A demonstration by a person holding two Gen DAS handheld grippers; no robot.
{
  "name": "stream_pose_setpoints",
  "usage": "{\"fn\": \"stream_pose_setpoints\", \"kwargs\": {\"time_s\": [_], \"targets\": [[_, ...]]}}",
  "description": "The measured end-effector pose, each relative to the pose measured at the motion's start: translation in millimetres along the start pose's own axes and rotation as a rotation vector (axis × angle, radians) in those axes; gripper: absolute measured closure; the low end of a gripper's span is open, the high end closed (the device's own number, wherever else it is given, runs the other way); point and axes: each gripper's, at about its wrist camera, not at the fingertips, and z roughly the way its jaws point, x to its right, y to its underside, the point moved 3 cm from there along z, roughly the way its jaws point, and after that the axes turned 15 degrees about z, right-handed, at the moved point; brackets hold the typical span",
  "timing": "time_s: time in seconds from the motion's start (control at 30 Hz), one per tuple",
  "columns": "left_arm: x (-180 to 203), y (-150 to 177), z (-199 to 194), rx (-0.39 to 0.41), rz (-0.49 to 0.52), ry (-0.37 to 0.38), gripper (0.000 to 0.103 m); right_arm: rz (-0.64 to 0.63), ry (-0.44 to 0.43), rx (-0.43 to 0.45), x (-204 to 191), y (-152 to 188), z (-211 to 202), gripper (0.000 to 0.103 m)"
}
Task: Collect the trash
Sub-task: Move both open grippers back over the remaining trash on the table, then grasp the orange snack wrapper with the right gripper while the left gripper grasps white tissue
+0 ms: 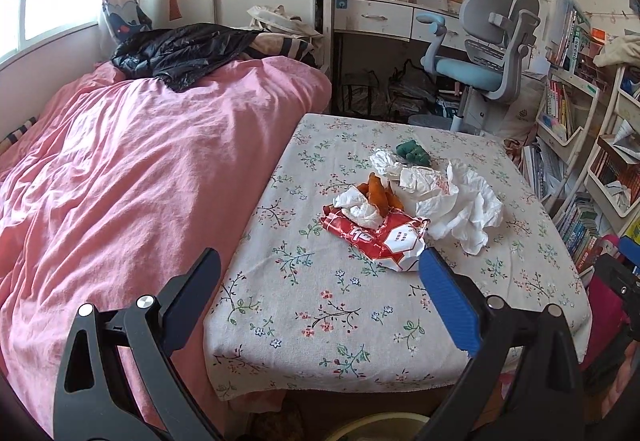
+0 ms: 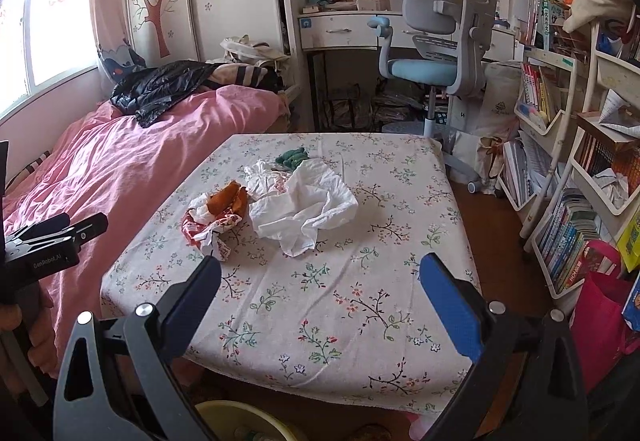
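Note:
A pile of trash lies mid-table on the floral cloth: a red-and-white snack wrapper, orange peels, crumpled white paper and a small green scrap behind. My left gripper is open and empty, near the table's front edge, its right finger close to the wrapper. My right gripper is open and empty above the table's front half, short of the pile. The left gripper's body also shows in the right wrist view.
A bed with a pink cover adjoins the table's left side. A yellowish bin rim sits below the table's front edge. A desk chair and bookshelves stand behind and right.

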Motion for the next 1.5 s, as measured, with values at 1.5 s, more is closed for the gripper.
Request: {"fn": "stream_pose_setpoints", "kwargs": {"time_s": [1.5], "targets": [[-75, 18, 47, -0.185, -0.199, -0.012, 0.007, -0.096, -0.217, -0.137, -77, 3, 66, 0.008]]}}
